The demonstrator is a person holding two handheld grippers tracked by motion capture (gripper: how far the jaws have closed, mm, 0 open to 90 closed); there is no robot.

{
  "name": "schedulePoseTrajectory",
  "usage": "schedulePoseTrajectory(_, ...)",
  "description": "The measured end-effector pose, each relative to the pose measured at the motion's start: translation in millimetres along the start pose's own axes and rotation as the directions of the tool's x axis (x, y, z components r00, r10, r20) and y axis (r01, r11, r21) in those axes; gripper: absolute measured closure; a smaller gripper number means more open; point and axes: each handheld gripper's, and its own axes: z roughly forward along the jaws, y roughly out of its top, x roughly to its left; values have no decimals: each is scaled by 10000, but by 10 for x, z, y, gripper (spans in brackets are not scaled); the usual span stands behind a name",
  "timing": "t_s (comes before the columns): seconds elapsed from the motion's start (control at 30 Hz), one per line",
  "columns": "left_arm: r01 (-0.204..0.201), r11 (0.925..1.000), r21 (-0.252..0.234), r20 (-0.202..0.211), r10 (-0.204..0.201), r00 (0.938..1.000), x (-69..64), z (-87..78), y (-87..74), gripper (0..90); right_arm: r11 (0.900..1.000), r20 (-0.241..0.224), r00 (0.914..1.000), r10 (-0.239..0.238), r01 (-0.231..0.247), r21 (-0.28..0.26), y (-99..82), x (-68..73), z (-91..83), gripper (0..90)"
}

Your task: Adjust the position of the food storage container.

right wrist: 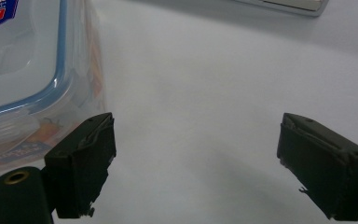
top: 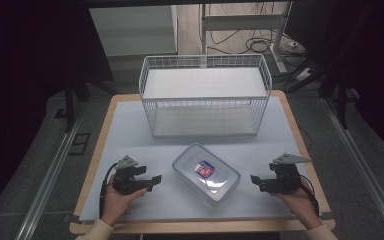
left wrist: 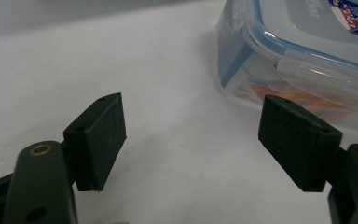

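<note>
Flanking the box [top: 206,174] near the surface's front edge, both grippers [top: 152,183] [top: 256,182] hold jaws spread, and should probably close evenly on opposite sides.

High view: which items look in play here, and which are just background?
Likely in play:
- clear lidded container, lying between the two grippers
- left gripper and right gripper, both open, aimed at it
- white wire basket, possibly the destination

Background:
- floor cables
- metal table legs behind
</note>
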Motion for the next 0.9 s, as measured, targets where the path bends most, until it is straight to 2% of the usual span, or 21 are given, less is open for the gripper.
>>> schedulePoseTrajectory(0.2,-56,9998,209,-71,57,10000,-24,20,6,215,9999,-59,9999,-143,143,-19,-14,-49,-5,144)
schedulePoseTrajectory(0.43,-88,9998,175,-104,90,9999,-15,-9,-20,213,9999,-175,9997,-161,162,44,13,-61,-18,165)
schedulePoseTrajectory(0.57,68,10000,69,-26,-67,10000,-2,-25,-1,212,9999,-184,9998,-121,120,-75,29,-19,-78,175)
schedulePoseTrajectory(0.73,-118,9998,186,-57,119,9999,-21,8,0,204,9998,-278,9995,-131,127,-144,75,21,-132,198)
schedulePoseTrajectory(0.9,100,9999,58,-111,-99,9999,8,-8,2,204,10000,-558,9984,42,-43,-22,102,17,-109,223)
